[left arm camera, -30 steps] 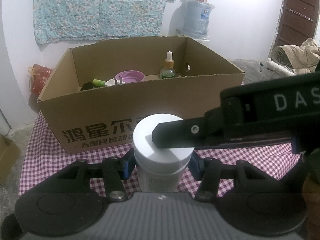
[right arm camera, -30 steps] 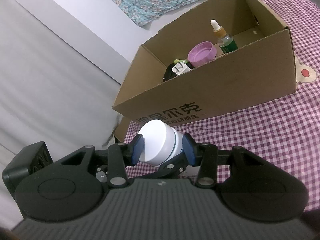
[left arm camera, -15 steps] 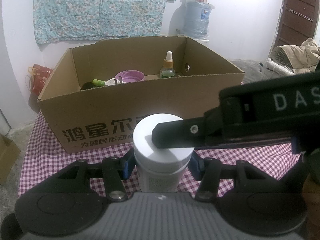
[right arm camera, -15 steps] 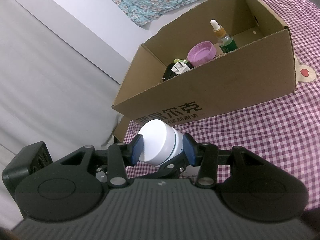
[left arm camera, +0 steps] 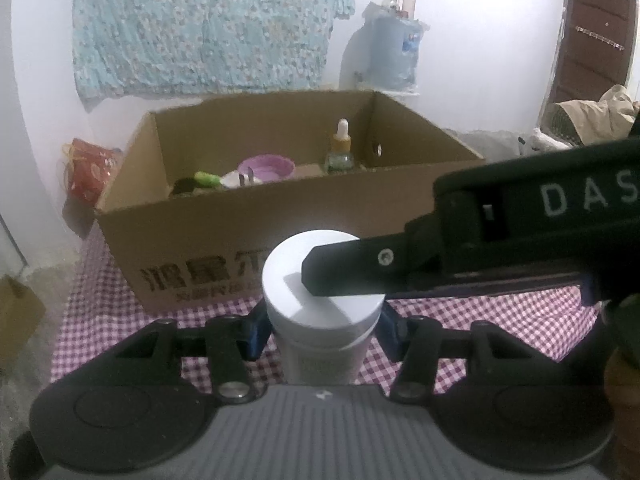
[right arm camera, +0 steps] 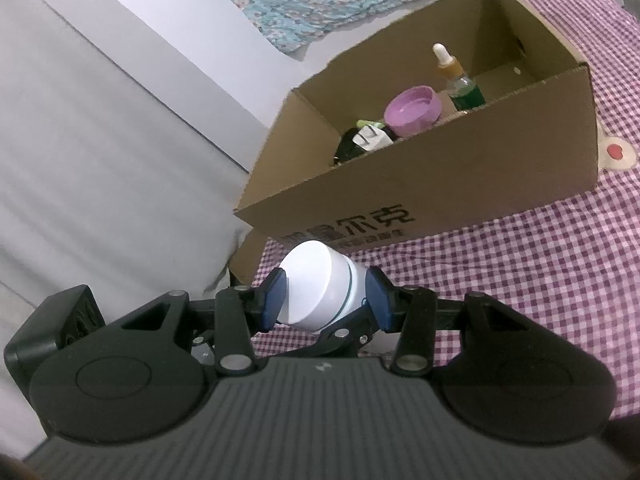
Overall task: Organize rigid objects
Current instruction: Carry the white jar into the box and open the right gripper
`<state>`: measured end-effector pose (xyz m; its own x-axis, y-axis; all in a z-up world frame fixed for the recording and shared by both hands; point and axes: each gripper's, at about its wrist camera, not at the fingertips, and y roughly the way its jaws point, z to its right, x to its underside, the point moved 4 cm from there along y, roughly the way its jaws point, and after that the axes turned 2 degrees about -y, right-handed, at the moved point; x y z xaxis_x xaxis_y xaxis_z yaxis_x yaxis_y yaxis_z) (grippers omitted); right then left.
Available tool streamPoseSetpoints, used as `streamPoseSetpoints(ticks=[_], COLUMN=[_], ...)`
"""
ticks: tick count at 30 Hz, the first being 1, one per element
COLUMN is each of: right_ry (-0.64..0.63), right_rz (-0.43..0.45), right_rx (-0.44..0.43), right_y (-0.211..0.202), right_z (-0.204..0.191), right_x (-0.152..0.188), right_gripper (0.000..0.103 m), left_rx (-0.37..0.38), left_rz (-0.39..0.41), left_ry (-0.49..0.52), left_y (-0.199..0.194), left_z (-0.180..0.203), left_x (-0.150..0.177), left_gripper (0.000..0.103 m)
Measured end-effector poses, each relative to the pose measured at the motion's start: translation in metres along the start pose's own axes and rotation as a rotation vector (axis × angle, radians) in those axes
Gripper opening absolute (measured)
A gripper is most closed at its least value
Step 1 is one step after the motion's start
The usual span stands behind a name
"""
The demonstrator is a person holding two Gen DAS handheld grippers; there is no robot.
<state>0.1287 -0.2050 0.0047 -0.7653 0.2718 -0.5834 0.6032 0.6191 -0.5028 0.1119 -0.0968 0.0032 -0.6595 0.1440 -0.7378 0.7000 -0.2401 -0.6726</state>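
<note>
- The white jar (left arm camera: 322, 300) is a squat plastic cylinder with a flat, smooth white lid; below the lid the body turns slightly translucent, and the right wrist view shows a thin dark ring where lid meets body (right arm camera: 320, 288)
- It sits in front of the cardboard box (left arm camera: 240, 232), outside it, above the purple-and-white checked cloth (left arm camera: 480, 320); whether its base touches the cloth is hidden
- The left gripper (left arm camera: 322, 330) has its blue pads pressed to both sides of the jar body, jaws clamped on it
- The right gripper (right arm camera: 326, 294) is clamped on the lid end of the same jar, a blue pad on either side; from the left wrist view one of its black fingers (left arm camera: 344, 270) lies across the lid top
- Against the frames of a second ago the box and jar sit lower in the left view and the picture is blurrier; both grips on the jar are unchanged
- Count: one jar, two grippers, one box
- In the box: one purple bowl-shaped lid (right arm camera: 412, 110), one dropper bottle (right arm camera: 460, 80) with green liquid standing upright, one white plug-like item (right arm camera: 370, 138) over a dark object, and one light-green piece (left arm camera: 206, 179)
- Behind the box stands one blue water jug (left arm camera: 394, 56), and one floral cloth (left arm camera: 208, 24) hangs on the wall
</note>
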Motion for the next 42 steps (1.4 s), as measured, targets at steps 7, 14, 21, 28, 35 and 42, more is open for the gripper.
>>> streamPoseSetpoints(ticks=[7, 14, 21, 28, 35, 42], right_ry=[-0.066, -0.200, -0.260, -0.221, -0.128, -0.062], right_rz=[0.053, 0.145, 0.213, 0.221, 0.174, 0.121], right_rx=[-0.041, -0.087, -0.042, 0.051, 0.088, 0.088], right_y=[-0.013, -0.034, -0.046, -0.048, -0.029, -0.007], right_z=[-0.024, -0.060, -0.054, 0.002, 0.073, 0.109], right_x=[-0.013, -0.056, -0.120, -0.171, -0.179, -0.162], right_gripper=[0.044, 0.046, 0.047, 0.048, 0.048, 0.049], left_rx=[-0.029, -0.028, 0.070, 0.158, 0.183, 0.181], left_rz=[0.094, 0.207, 0.196, 0.114, 0.005, -0.069], left_ry=[0.023, 0.065, 0.058, 0.036, 0.029, 0.044], left_y=[-0.028, -0.049, -0.012, 0.058, 0.113, 0.136], left_z=[-0.004, -0.007, 0.007, 0.034, 0.049, 0.052], left_x=[-0.023, -0.082, -0.149, -0.180, -0.166, -0.145], left_gripper=[0.054, 0.054, 0.054, 0.054, 0.054, 0.054])
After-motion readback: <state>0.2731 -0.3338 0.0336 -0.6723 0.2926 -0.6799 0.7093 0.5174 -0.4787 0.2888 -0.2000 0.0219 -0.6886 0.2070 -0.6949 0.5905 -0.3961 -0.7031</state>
